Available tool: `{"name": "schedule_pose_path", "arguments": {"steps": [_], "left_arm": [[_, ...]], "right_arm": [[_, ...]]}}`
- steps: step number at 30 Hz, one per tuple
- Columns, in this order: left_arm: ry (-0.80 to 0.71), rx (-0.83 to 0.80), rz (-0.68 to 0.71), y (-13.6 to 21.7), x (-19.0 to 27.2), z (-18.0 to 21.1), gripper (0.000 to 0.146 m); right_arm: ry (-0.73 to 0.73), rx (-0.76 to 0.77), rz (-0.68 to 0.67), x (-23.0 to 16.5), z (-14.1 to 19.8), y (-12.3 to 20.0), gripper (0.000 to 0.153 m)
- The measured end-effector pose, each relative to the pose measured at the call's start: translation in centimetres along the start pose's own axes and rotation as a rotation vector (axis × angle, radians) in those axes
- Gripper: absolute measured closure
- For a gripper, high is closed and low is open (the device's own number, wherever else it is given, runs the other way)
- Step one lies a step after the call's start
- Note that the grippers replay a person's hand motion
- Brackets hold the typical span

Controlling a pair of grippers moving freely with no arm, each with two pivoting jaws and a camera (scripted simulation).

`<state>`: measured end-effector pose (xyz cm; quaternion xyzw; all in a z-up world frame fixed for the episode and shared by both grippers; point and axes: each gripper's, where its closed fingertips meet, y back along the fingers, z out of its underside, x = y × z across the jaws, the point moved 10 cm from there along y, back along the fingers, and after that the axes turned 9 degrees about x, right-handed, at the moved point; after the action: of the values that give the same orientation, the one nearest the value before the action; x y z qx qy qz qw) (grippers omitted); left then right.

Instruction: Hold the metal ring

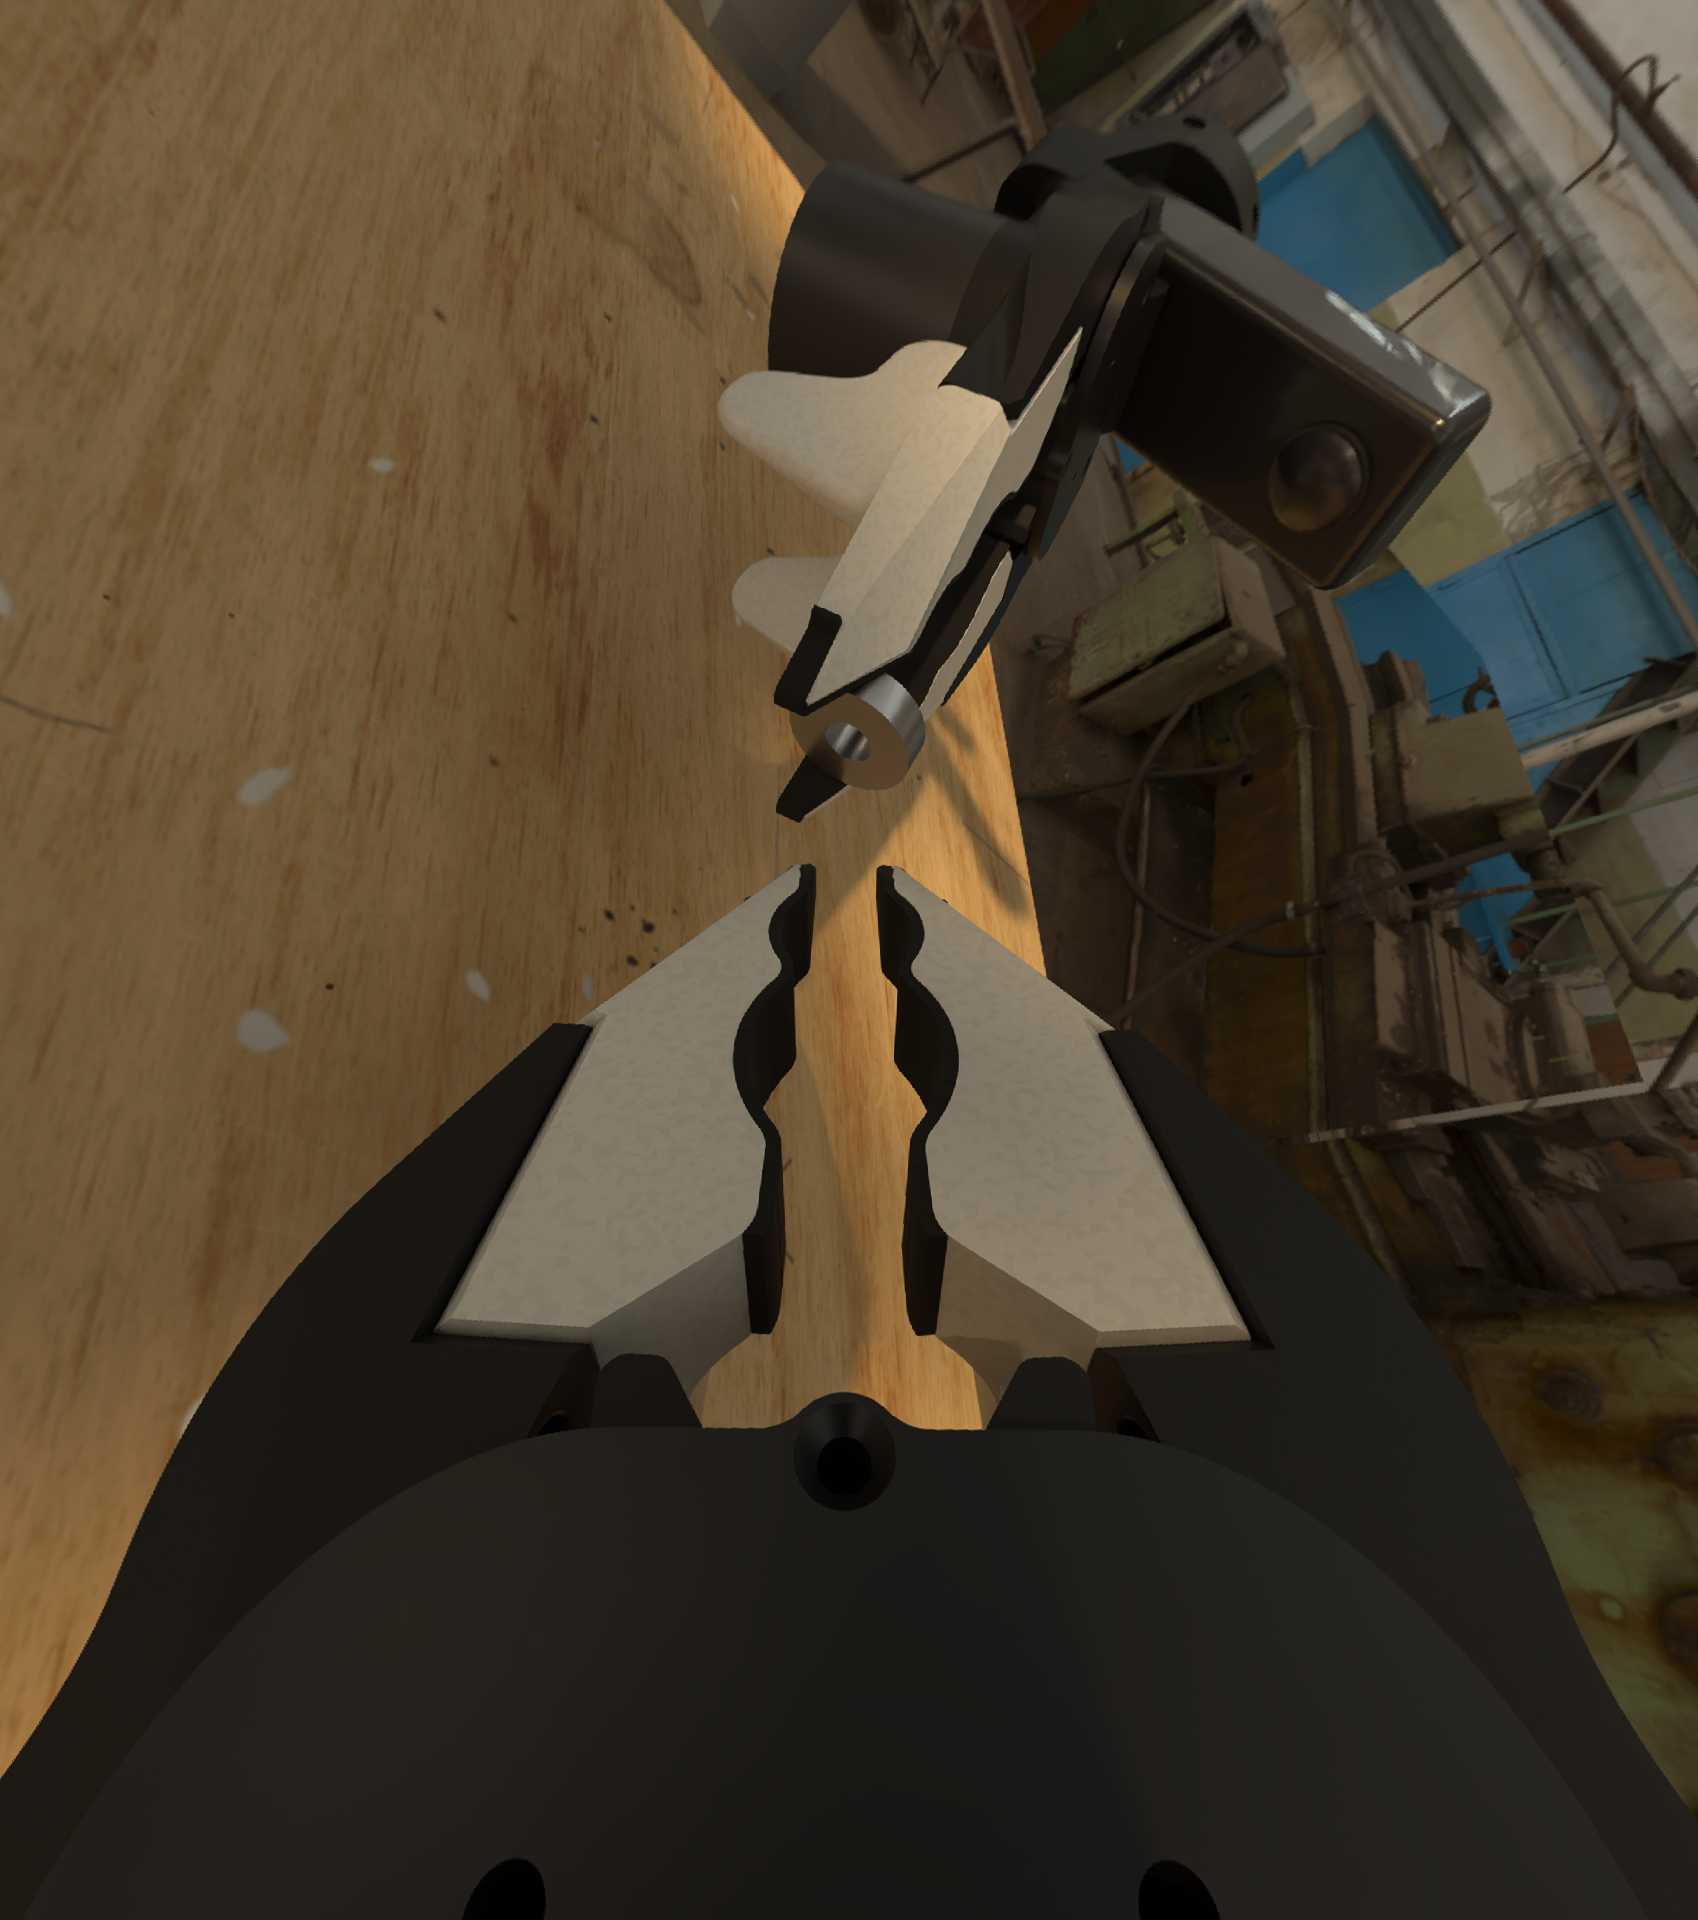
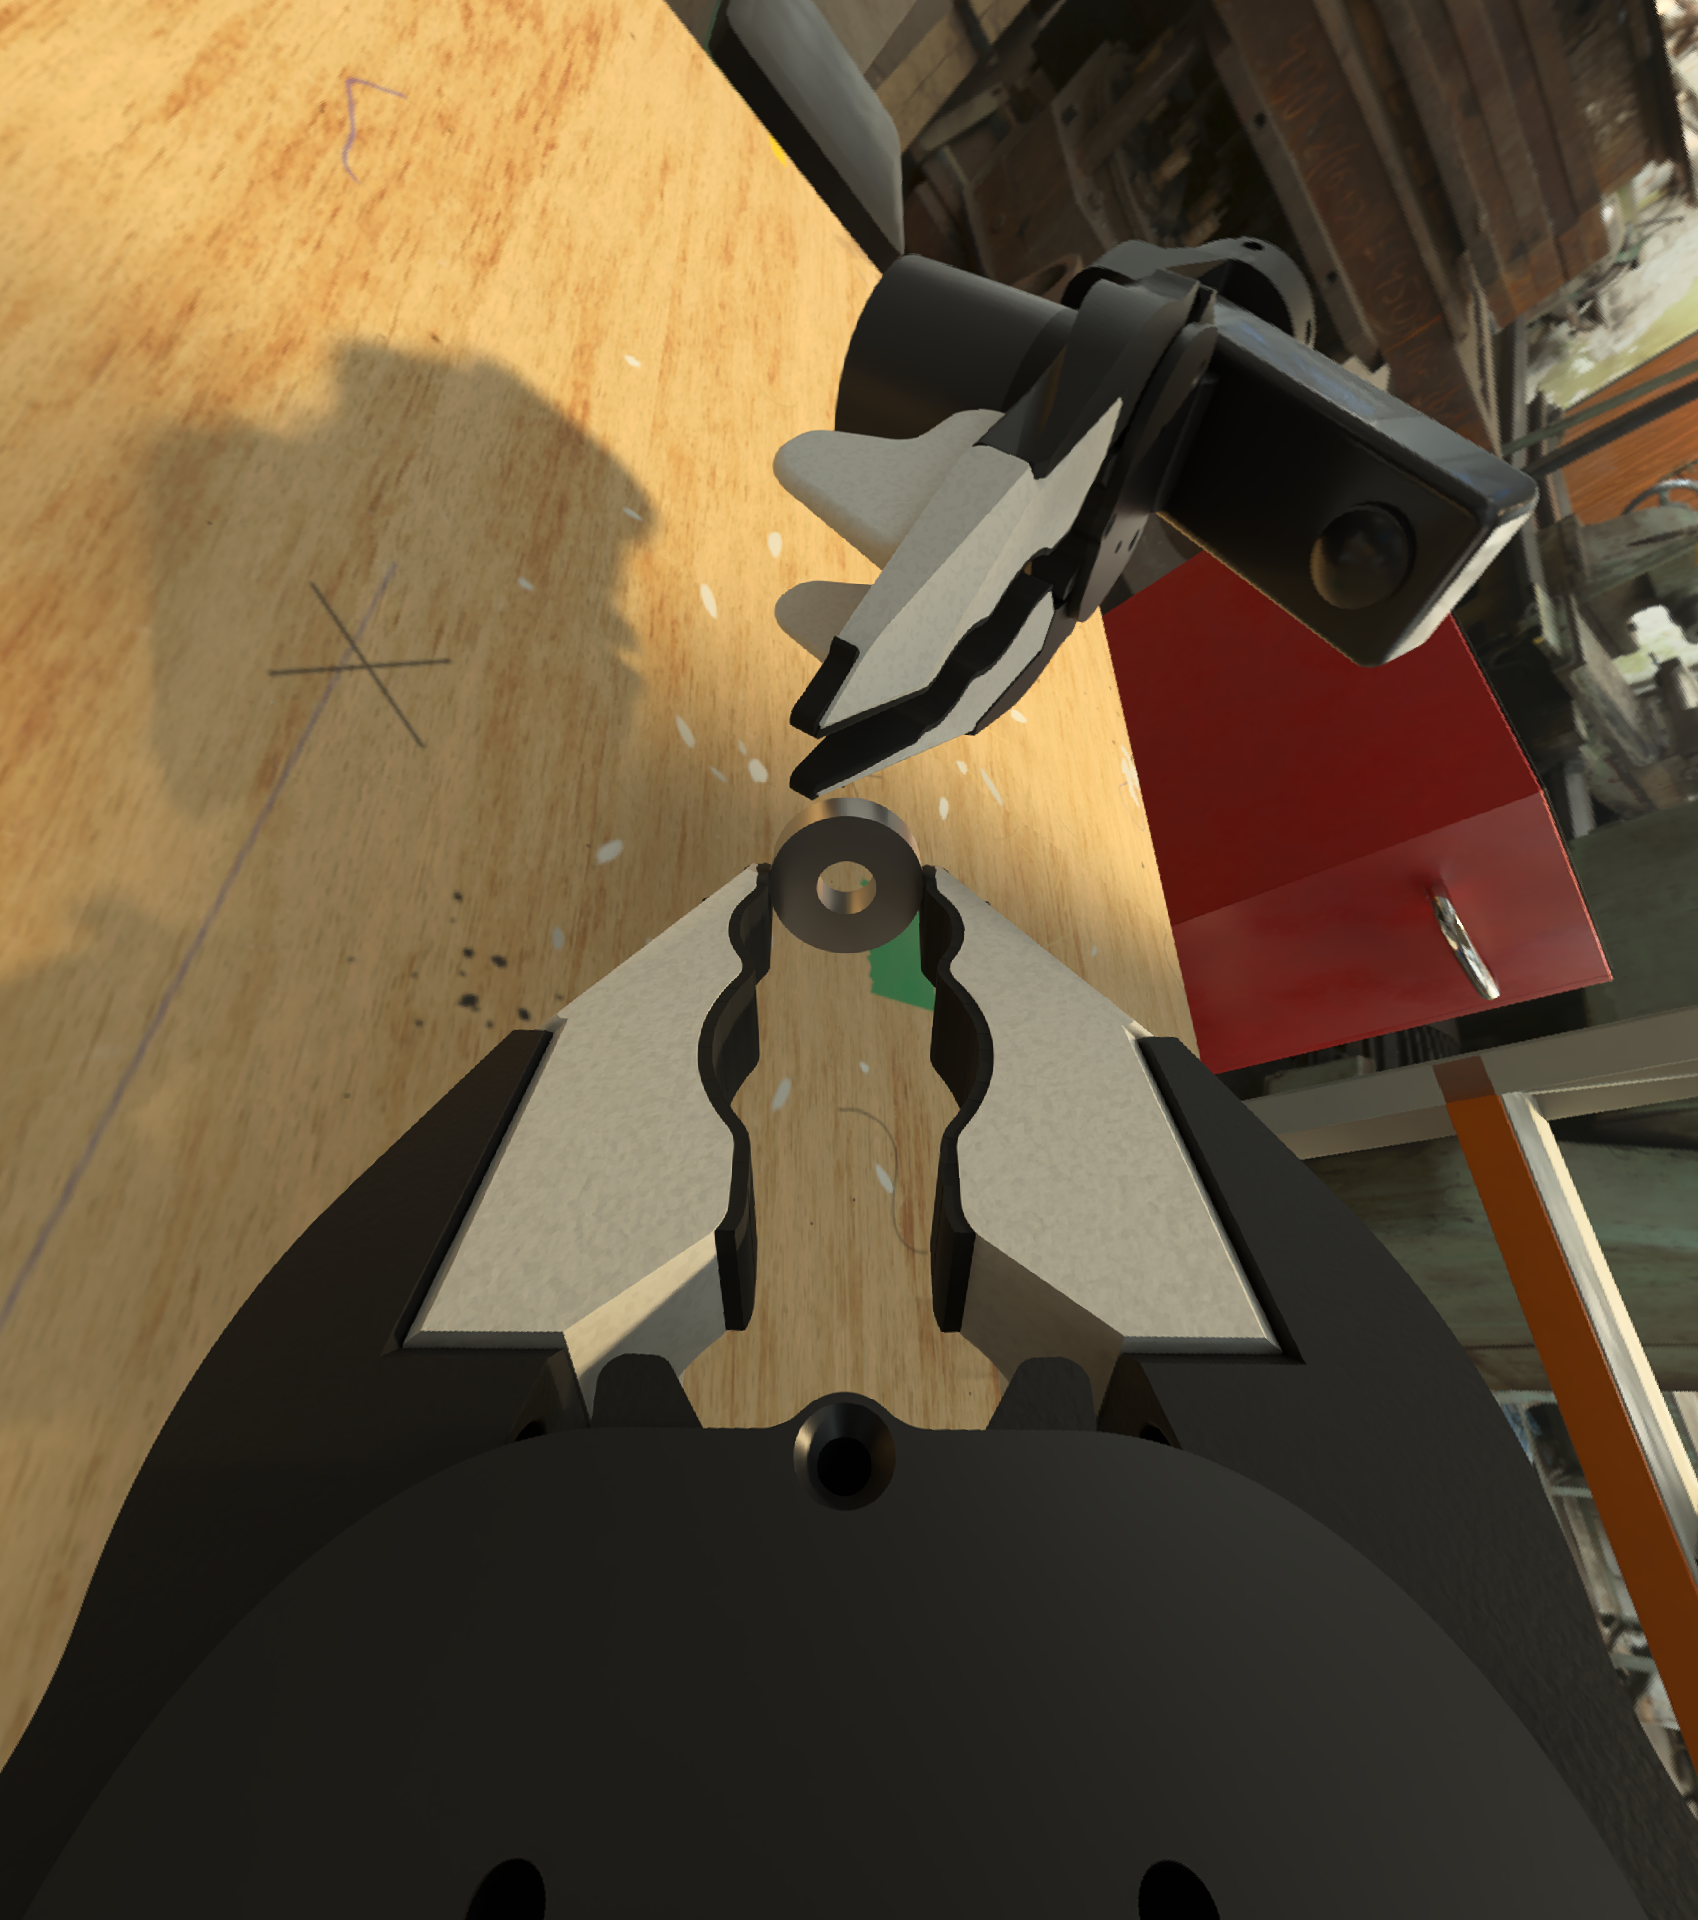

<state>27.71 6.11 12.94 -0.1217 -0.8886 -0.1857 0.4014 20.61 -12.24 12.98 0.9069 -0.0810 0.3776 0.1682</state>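
A wooden table (image 1: 305,520) fills the left side of both wrist views, its pale grain marked with pencil lines, white flecks and dark specks. Taking this table as the landmark, everything else sits above it or off its right edge. Beyond that edge in the right wrist view stands a red box (image 2: 1344,831) with a small metal handle on its front, and a patch of green (image 2: 902,971) lies on the table near the same edge.

The right gripper (image 2: 845,883) hangs above the table near its right edge, its jaws clamped on the metal ring (image 2: 845,883). Both black fingertips (image 2: 931,888) press against the ring's outer rim from opposite sides. In the left wrist view the same gripper (image 1: 850,743) reaches in from the upper right, with its dark camera block out past the table edge.

The left gripper (image 1: 845,883) also hovers above the table near that edge, its jaws a narrow gap apart with nothing between them. Its tips point at the ring and stop just short of it. In the right wrist view this gripper (image 2: 814,753) appears with its tips just beside the ring's far side.

The ring (image 1: 860,740) is held clear of the table, a thick grey washer-like piece with a small centre hole.
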Motion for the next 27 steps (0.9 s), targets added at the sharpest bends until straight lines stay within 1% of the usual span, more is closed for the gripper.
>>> {"name": "schedule_pose_path", "arguments": {"steps": [5, 7, 9, 11, 12, 14, 15, 16, 18, 20, 21, 23, 25, 27], "left_arm": [[-0.005, 0.054, 0.024, 0.1, -0.2, 0.1, 0.134], [-0.039, 0.088, 0.026, 0.5, -0.4, 0.2, 0.134], [-0.095, 0.157, 0.025, 1.6, -0.1, -0.2, 0.133], [-0.154, 0.250, -0.015, 4.1, 0.4, -0.9, 0.126], [-0.207, 0.284, -0.094, 5.9, 0.7, -1.5, 0.121], [-0.363, 0.339, -0.389, 10.9, 1.5, -2.9, 0.118], [-0.410, 0.377, -0.543, 13.8, 1.8, -3.7, 0.118], [-0.423, 0.416, -0.692, 16.8, 2.0, -4.4, 0.118], [-0.394, 0.465, -0.961, 22.5, 1.5, -5.8, 0.119], [-0.345, 0.419, -1.193, 26.8, -0.1, -7.0, 0.120], [-0.336, 0.387, -1.242, 28.1, -1.2, -7.4, 0.120], [-0.268, 0.351, -1.231, 29.0, -3.9, -8.1, 0.120], [-0.162, 0.347, -1.143, 28.3, -6.8, -8.7, 0.121], [-0.076, 0.377, -1.079, 27.0, -9.5, -9.2, 0.120]], "right_arm": [[-0.021, 0.011, 0.014, 0.2, 0.1, 0.1, 0.125], [-0.044, 0.012, 0.014, 0.4, 0.3, 0.2, 0.125], [-0.073, 0.020, 0.024, 0.8, 0.5, 0.5, 0.125], [-0.088, 0.021, 0.047, 1.3, 0.6, 1.1, 0.125], [-0.095, 0.023, 0.062, 1.5, 0.7, 1.4, 0.125], [-0.103, 0.028, 0.091, 2.1, 0.8, 2.0, 0.125], [-0.106, 0.027, 0.104, 2.4, 0.9, 2.2, 0.125], [-0.111, 0.026, 0.112, 2.6, 1.0, 2.4, 0.125], [-0.127, 0.027, 0.115, 2.8, 1.2, 2.6, 0.125], [-0.136, 0.025, 0.111, 2.8, 1.4, 2.5, 0.125], [-0.137, 0.021, 0.108, 2.8, 1.4, 2.4, 0.125], [-0.139, 0.016, 0.101, 2.6, 1.6, 2.3, 0.125], [-0.148, 0.011, 0.094, 2.6, 1.6, 2.2, 0.125], [-0.161, 0.011, 0.091, 2.6, 1.8, 2.2, 0.125]]}}
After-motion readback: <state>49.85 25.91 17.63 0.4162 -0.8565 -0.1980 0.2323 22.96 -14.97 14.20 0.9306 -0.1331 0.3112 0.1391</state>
